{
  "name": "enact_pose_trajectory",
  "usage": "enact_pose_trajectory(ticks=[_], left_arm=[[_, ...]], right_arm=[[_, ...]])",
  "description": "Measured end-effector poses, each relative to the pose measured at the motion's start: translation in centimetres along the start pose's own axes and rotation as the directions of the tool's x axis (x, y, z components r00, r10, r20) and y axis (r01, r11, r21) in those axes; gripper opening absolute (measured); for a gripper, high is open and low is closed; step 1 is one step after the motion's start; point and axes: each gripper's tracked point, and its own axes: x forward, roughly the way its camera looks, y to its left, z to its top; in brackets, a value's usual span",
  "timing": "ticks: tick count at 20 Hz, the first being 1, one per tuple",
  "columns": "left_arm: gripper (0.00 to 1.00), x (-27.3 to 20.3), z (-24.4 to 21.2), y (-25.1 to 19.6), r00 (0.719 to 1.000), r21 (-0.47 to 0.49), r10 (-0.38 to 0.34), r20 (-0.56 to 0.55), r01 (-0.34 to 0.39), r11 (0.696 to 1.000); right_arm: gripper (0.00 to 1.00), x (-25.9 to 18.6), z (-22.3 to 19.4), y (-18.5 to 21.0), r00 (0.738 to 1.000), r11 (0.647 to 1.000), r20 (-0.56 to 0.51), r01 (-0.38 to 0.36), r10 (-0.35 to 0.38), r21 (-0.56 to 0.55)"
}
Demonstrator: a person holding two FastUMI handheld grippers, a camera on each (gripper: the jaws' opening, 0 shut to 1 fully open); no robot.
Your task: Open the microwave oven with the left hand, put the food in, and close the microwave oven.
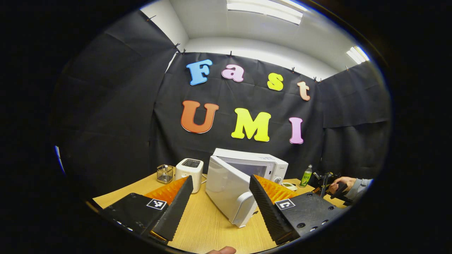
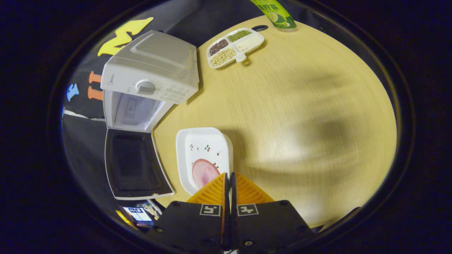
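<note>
The white microwave (image 1: 247, 165) stands at the back of the wooden table with its door (image 1: 226, 187) swung wide toward me. My left gripper (image 1: 221, 178) is open in front of the door, with nothing between its fingers. In the right gripper view the microwave (image 2: 152, 70) has its cavity (image 2: 130, 109) exposed and the door (image 2: 134, 162) hangs out past the table edge. A white rectangular plate (image 2: 203, 148) carrying a pink slice of food (image 2: 203, 171) is just in front of the cavity. My right gripper (image 2: 229, 175) is shut on the plate's near rim.
A white toaster (image 1: 190, 171) and a small wire holder (image 1: 165, 173) stand left of the microwave. A green bottle (image 1: 305, 175) is on its right. A divided tray of beans (image 2: 235, 46) and the bottle (image 2: 275, 14) sit at the table's far side. A hand (image 1: 340, 184) is at far right.
</note>
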Motion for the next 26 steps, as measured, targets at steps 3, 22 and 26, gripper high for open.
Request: enact_pose_trajectory(ticks=[3, 22, 26], left_arm=[[0.95, -1.2, 1.0, 0.5, 1.000, 0.014, 0.004, 0.025, -0.005, 1.000], [0.95, -1.5, 1.1, 1.8, 0.999, 0.069, 0.045, 0.016, -0.046, 0.997], [0.95, -1.4, 1.4, 2.2, 0.999, 0.073, 0.042, 0.017, -0.043, 0.996]], right_arm=[[0.04, -0.2, -1.0, 3.2, 0.998, 0.999, 0.035, -0.043, 0.042, 0.022], [0.04, 11.1, 2.9, 20.7, 0.874, 0.850, 0.487, -0.258, 0.001, 0.460], [0.04, 12.1, 1.9, 22.9, 0.858, 0.833, 0.513, -0.302, 0.025, 0.463]])
